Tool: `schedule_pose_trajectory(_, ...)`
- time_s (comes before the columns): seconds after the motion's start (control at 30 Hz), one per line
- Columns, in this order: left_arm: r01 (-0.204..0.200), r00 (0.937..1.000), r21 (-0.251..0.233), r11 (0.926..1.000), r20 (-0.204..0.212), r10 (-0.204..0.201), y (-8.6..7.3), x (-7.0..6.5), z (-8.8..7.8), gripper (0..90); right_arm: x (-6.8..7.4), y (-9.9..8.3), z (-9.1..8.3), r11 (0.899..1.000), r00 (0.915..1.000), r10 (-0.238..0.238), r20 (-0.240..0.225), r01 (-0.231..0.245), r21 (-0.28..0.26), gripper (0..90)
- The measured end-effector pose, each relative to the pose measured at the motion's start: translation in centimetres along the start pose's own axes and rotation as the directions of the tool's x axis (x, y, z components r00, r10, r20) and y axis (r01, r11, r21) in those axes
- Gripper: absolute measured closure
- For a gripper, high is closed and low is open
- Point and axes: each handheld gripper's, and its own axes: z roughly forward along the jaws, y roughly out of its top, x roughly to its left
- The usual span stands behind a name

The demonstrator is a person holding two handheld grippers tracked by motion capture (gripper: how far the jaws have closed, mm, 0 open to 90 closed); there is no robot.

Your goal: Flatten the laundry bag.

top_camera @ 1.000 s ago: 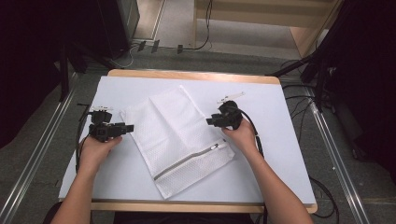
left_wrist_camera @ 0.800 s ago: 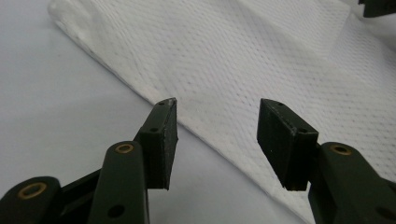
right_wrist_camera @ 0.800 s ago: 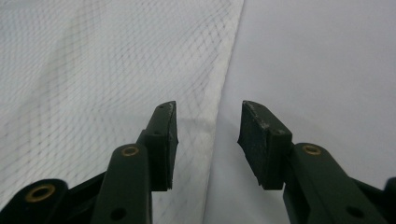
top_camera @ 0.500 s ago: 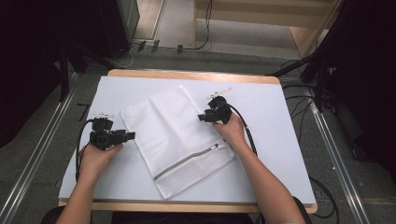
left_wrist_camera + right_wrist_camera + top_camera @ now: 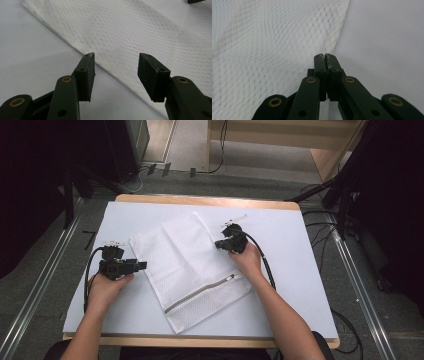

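A white mesh laundry bag lies flat and askew on the white table cover, its grey zipper toward the near end. My right gripper sits at the bag's far right edge. In the right gripper view its jaws have just been closing and my right gripper now stands shut, with the bag's hem running in between the tips. My left gripper rests at the bag's left edge. The left gripper view shows my left gripper open, pads apart over the mesh bag's hem, not touching it.
The white cover reaches nearly to the wooden table's edges. Black cables trail from each gripper across the table. Metal rails and dark equipment flank the table on both sides.
My right gripper has slid a little left onto the bag's right edge and its jaws have gone from open to shut. The left gripper has hardly moved.
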Motion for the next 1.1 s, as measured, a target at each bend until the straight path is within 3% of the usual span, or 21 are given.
schedule_pose_trajectory(0.23, -0.009, 1.0000, -0.002, 1.0000, 0.003, 0.009, 0.3, -0.3, 0.3, 49.1, -1.1, -0.4, -0.7, 0.999, 0.9991, 0.037, 0.019, -0.036, -0.017, 90.0)
schedule_pose_trajectory(0.53, -0.049, 0.9983, 0.018, 0.9987, 0.032, 0.048, 1.1, -1.6, 1.7, 49.3, -2.7, -1.8, -2.2, 0.995, 0.9927, 0.097, 0.071, -0.095, -0.037, 90.0)
schedule_pose_trajectory(0.9, -0.112, 0.9909, 0.049, 0.9925, 0.080, 0.108, 2.4, -3.9, 4.3, 49.2, -4.3, -3.8, -4.0, 0.986, 0.9803, 0.161, 0.114, -0.154, -0.063, 90.0)
schedule_pose_trajectory(1.1, -0.139, 0.9876, 0.069, 0.9879, 0.084, 0.133, 3.0, -4.7, 5.9, 49.2, -4.6, -4.8, -4.7, 0.984, 0.9762, 0.175, 0.128, -0.168, -0.067, 90.0)
